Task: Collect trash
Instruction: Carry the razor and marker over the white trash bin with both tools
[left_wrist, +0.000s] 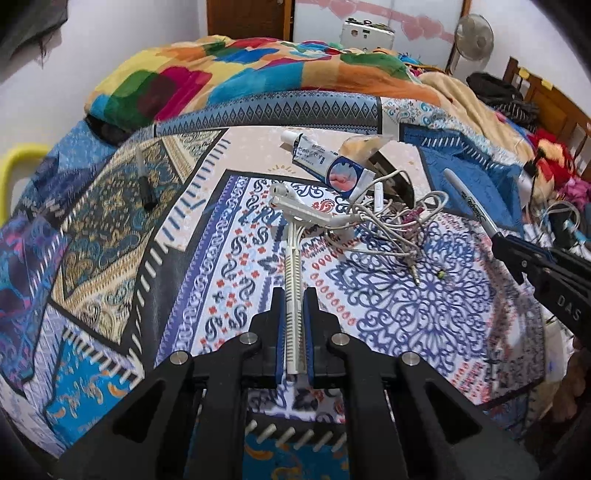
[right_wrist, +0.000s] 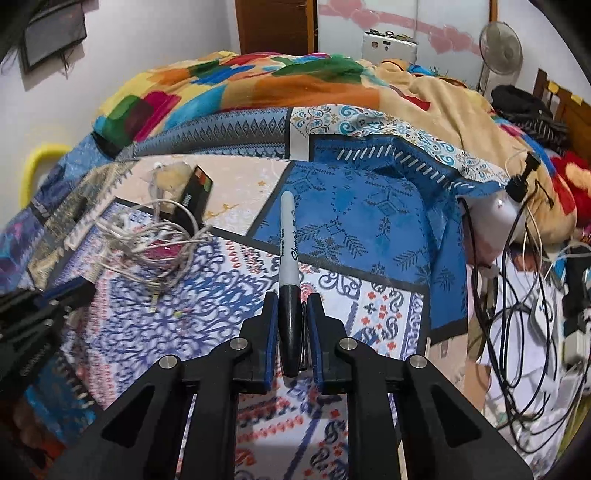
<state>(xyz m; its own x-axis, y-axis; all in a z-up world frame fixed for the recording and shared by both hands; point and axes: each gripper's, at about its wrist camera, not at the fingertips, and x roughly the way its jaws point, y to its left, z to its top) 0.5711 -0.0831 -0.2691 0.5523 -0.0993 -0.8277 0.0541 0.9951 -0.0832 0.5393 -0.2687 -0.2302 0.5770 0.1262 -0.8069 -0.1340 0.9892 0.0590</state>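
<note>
1. The left hand-held gripper (left_wrist: 294, 306) is clamped on the handle of a white disposable razor (left_wrist: 293, 266), its head reaching out over the patterned bedspread (left_wrist: 110, 236).
2. The right hand-held gripper (right_wrist: 292, 314) pinches a black marker (right_wrist: 289, 280) by its capped end, barrel pointing away.
3. Both tilt steeply down over the bed, side by side.
4. Left to collect, I'd judge: the toothpaste tube (left_wrist: 325, 166), tangled white cables (left_wrist: 388, 225), a dark box (right_wrist: 194, 195) and a small dark pen (left_wrist: 144, 184) lie on the bedspread. No bin is in sight.

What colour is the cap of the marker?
Black, on the grey-barrelled marker; the right wrist view shows it best.
</note>
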